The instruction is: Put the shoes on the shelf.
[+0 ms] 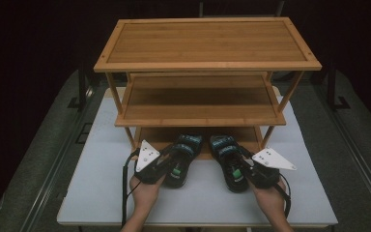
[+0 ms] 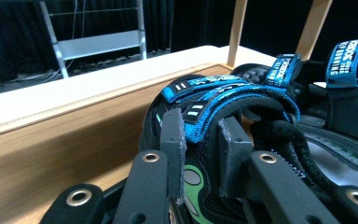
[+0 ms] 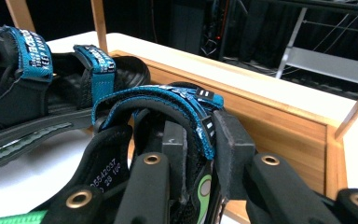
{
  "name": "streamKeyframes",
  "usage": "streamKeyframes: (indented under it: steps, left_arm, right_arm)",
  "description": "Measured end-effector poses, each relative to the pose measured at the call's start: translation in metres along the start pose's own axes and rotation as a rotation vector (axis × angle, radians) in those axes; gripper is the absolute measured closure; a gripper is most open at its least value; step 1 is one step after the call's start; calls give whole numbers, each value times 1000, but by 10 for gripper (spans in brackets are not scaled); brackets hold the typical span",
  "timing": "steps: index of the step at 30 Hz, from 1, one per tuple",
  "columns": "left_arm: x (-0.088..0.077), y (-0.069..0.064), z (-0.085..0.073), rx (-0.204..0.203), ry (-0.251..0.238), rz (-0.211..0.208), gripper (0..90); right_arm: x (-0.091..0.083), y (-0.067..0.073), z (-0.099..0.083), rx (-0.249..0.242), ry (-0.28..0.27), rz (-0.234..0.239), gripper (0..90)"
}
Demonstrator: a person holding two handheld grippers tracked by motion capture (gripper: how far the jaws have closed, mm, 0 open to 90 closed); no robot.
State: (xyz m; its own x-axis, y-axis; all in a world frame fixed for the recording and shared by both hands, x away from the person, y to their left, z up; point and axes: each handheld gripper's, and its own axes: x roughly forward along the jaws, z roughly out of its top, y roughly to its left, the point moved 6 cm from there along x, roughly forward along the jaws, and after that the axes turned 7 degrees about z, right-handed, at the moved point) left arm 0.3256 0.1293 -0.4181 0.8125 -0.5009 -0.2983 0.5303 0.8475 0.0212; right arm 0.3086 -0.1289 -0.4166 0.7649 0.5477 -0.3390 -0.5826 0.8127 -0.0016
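The left tongs [image 1: 170, 164] are clamped on the heel strap of the left sandal [image 1: 182, 155], the right tongs [image 1: 241, 167] likewise on the right sandal [image 1: 228, 155], both sandals pointing ahead toward the rack [image 1: 207, 65].

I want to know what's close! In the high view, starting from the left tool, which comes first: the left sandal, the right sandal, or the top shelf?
1. Left sandal: gripped in the left tool.
2. Right sandal: beside it, to the right.
3. Top shelf: at the rack's top, farthest back.
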Motion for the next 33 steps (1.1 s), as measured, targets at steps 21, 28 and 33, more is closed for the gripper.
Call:
streamKeyframes:
  steps: [21,28,33]
  left_arm:
    - [35,2,-12,-25,34,71,751]
    - [41,1,-20,-32,61,58,743]
    - [40,4,-21,-22,74,39,719]
  right_arm:
    - [46,-7,-3,48,-4,-63,746]
    - [53,-8,-12,40,20,-69,740]
    - [53,-10,-13,37,33,-50,717]
